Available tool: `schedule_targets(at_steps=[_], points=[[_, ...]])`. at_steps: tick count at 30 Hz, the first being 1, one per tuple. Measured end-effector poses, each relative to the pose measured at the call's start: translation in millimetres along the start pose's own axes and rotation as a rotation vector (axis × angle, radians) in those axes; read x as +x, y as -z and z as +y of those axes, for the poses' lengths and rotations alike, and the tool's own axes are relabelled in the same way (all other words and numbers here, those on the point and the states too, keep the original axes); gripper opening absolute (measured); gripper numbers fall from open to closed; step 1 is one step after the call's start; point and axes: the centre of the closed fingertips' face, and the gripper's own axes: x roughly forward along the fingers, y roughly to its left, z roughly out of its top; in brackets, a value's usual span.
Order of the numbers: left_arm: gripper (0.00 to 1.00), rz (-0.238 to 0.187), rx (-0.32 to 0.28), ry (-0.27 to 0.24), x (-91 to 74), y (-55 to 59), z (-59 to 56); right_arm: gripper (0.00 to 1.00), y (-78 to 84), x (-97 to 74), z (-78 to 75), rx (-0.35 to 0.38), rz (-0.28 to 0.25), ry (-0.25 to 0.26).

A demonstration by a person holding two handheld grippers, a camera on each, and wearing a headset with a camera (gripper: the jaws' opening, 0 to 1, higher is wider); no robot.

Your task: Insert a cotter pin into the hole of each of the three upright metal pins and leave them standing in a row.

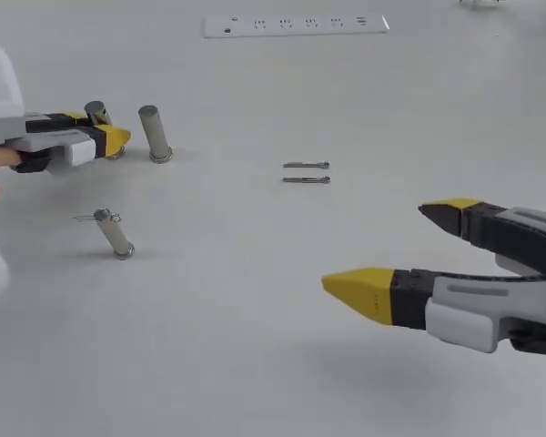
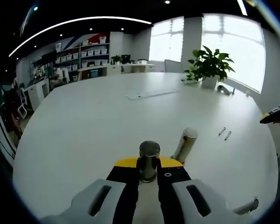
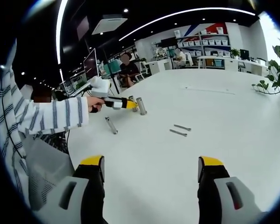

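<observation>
Right tool (image 1: pixel 371 246) jaws wide apart, holding nothing, left tool (image 1: pixel 118 138) clamped on upright metal pin (image 1: pixel 96 111)

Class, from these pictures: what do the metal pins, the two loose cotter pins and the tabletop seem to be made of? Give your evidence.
Metal pins: probably steel, as they are grey with a soft sheen and pale highlights down their sides. Cotter pins: thin silvery wire, likely steel too. Tabletop: smooth matte white, perhaps laminate, though the look leaves that open.
</observation>
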Motion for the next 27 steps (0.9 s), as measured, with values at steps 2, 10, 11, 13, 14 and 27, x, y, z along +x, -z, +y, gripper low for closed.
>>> schedule_targets(at_steps=[2, 10, 11, 13, 14, 27], points=[[0.1, 0.0, -0.033, 0.006, 1.2, 0.2, -1.7, 0.8, -0.8, 0.0, 0.3, 0.004, -0.005, -0.003], [0.09, 0.039, -0.025, -0.07, 0.3, 1.6, 8.1, 0.79, 0.9, 0.1, 2.2, -0.007, -0.005, -0.009], [0.09, 0.039, -0.034, -0.068, 0.1, 2.0, 7.8, 0.79, 1.0, 0.0, 2.4, -0.008, -0.005, -0.009], [0.09, 0.043, -0.066, -0.074, -2.1, 2.8, 10.5, 0.79, 1.0, -0.2, 3.1, -0.011, -0.005, -0.011], [0.09, 0.036, -0.065, -0.081, -4.0, 1.2, 12.4, 0.79, 0.7, -0.3, 3.3, -0.012, -0.006, -0.011], [0.09, -0.04, -0.054, -0.118, -51.4, -32.8, 2.6, 0.78, -8.0, -1.2, 8.2, -0.029, -0.037, -0.027]])
